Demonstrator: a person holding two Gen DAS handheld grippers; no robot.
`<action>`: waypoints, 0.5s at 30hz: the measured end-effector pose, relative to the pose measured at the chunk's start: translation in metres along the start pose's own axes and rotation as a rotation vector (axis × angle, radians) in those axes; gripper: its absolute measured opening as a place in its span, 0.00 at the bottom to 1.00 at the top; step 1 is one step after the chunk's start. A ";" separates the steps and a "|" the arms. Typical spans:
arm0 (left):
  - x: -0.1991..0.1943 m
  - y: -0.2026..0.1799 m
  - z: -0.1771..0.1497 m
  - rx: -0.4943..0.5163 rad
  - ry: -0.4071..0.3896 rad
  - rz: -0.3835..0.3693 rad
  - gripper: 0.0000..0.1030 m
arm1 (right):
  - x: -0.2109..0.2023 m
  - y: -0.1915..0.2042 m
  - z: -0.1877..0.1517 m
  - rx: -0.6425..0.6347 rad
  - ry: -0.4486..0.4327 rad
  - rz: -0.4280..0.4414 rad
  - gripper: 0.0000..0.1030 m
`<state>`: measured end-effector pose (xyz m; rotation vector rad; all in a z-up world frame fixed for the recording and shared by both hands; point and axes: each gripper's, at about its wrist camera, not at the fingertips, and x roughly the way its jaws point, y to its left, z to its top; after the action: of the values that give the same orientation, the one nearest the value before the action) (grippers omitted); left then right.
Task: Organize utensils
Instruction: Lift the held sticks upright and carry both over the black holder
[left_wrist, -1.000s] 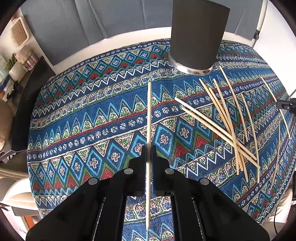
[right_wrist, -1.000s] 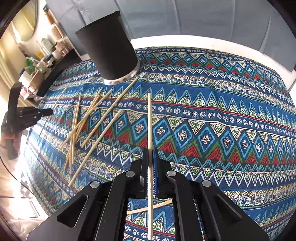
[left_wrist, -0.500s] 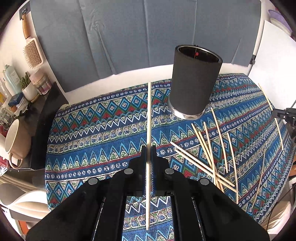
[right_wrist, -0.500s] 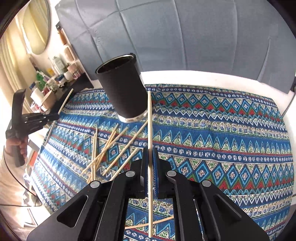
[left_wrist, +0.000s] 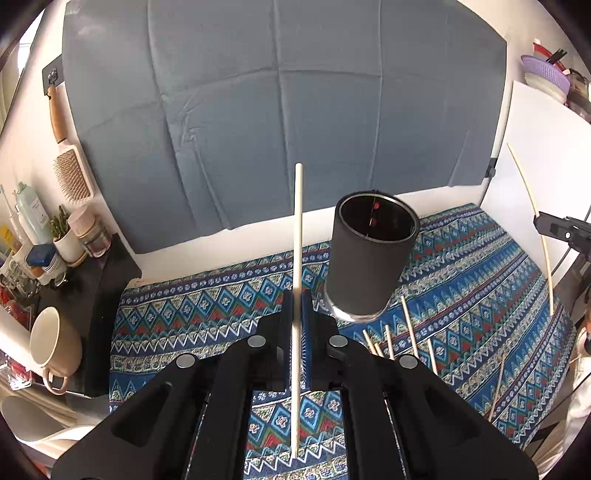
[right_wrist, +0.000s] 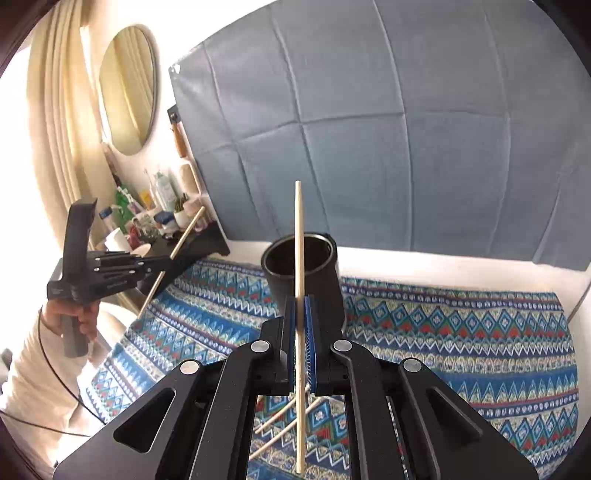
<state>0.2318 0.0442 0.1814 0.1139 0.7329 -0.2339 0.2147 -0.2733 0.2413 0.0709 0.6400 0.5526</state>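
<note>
Left gripper (left_wrist: 296, 332): clamped on one chopstick (left_wrist: 297, 258), pointing toward 12 o'clock.
Black cup (left_wrist: 369, 266): at 1 o'clock, upright on patterned cloth (left_wrist: 207, 317).
Loose chopsticks (left_wrist: 410, 332): at 3 o'clock, below cup.
Right gripper (left_wrist: 543, 225): far at 3 o'clock, holding another chopstick (left_wrist: 535, 218).

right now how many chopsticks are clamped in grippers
2. One chopstick is clamped upright in the left gripper; another chopstick in the right gripper. More lie loose on the cloth beside the black holder.

We see a creased blue-grey backdrop (right_wrist: 406, 129), a round mirror (right_wrist: 127, 88), cream curtains (right_wrist: 55, 110) and a cluttered black shelf (left_wrist: 92, 273).
</note>
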 end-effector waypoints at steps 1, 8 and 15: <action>-0.001 -0.001 0.005 -0.007 -0.015 -0.009 0.05 | 0.001 0.001 0.004 -0.005 -0.015 0.009 0.05; -0.004 -0.010 0.033 0.000 -0.152 -0.061 0.05 | 0.012 0.006 0.029 -0.020 -0.105 0.044 0.05; 0.010 -0.013 0.055 -0.034 -0.277 -0.126 0.05 | 0.042 -0.007 0.040 0.022 -0.159 0.087 0.05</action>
<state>0.2714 0.0201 0.2151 0.0023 0.4688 -0.3499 0.2691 -0.2537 0.2493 0.1628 0.4895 0.6171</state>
